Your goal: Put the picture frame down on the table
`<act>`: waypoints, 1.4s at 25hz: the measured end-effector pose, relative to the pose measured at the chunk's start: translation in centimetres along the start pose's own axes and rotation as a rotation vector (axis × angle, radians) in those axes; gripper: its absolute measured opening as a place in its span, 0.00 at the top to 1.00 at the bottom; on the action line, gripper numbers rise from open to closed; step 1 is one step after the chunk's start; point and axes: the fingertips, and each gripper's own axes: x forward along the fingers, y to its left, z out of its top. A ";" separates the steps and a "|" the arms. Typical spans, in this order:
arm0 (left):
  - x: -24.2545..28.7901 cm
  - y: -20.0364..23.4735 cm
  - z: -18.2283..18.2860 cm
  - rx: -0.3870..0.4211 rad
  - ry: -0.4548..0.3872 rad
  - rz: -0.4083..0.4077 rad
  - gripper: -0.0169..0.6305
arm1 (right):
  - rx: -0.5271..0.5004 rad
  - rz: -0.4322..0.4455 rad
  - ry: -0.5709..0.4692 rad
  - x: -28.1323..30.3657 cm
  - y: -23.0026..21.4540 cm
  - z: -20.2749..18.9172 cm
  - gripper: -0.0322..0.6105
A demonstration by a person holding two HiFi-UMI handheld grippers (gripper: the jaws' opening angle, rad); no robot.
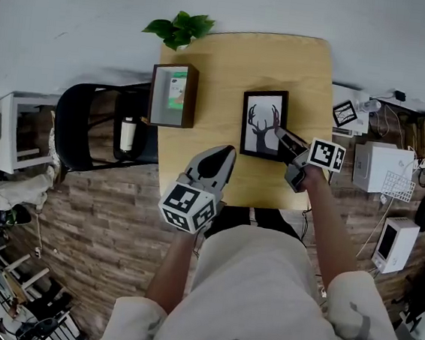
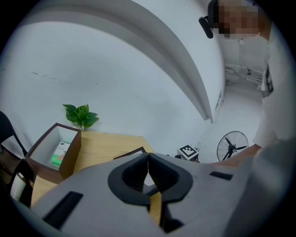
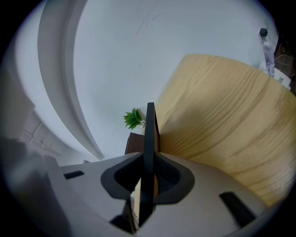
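Table (image 1: 230, 69) pale matt wood; picture frame (image 1: 263, 122) black, smooth

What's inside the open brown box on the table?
A small green and white pack rests against the pale lining of the brown box. Nothing else shows, though the box's dark walls hide some of its inner edges.

Head cam looks steeply down; gripper cams low, close; all share table (image 1: 224, 61) w/ plant (image 1: 178, 27).
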 end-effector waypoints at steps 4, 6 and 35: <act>0.3 -0.1 -0.2 0.002 0.005 -0.005 0.96 | -0.015 -0.032 0.006 0.1 -0.6 0.0 0.84; 0.4 -0.2 -0.1 0.003 0.007 -0.007 0.96 | -0.023 -0.051 0.011 0.0 -0.9 0.0 0.84; 0.6 -0.3 -0.2 0.000 0.010 -0.017 0.96 | -0.288 -0.401 0.122 -0.5 -6.1 0.2 0.78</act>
